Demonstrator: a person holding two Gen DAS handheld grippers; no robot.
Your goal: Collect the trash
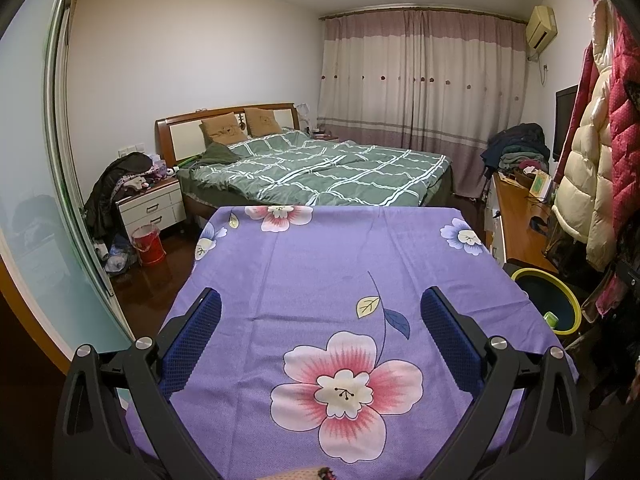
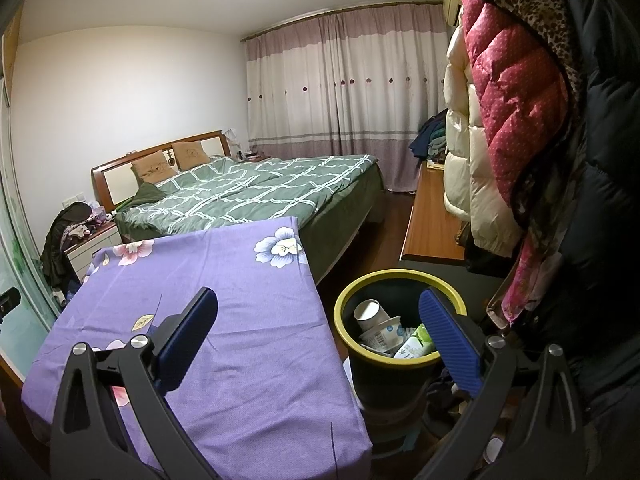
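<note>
A dark trash bin with a yellow rim (image 2: 400, 278) stands on the floor right of the table. It holds a white paper cup (image 2: 370, 314), a yogurt cup (image 2: 386, 334) and a green-and-white carton (image 2: 416, 344). The bin also shows in the left wrist view (image 1: 560, 292). My right gripper (image 2: 318, 306) is open and empty, its right finger over the bin's rim. My left gripper (image 1: 320, 304) is open and empty above the table's purple flowered cloth (image 1: 320, 248). No trash shows on the cloth.
A bed with a green checked cover (image 1: 320, 172) lies beyond the table. A nightstand (image 1: 152, 204) and a red bucket (image 1: 148, 244) stand at the left. A wooden desk (image 2: 432, 224) and hanging coats (image 2: 520, 120) crowd the right side.
</note>
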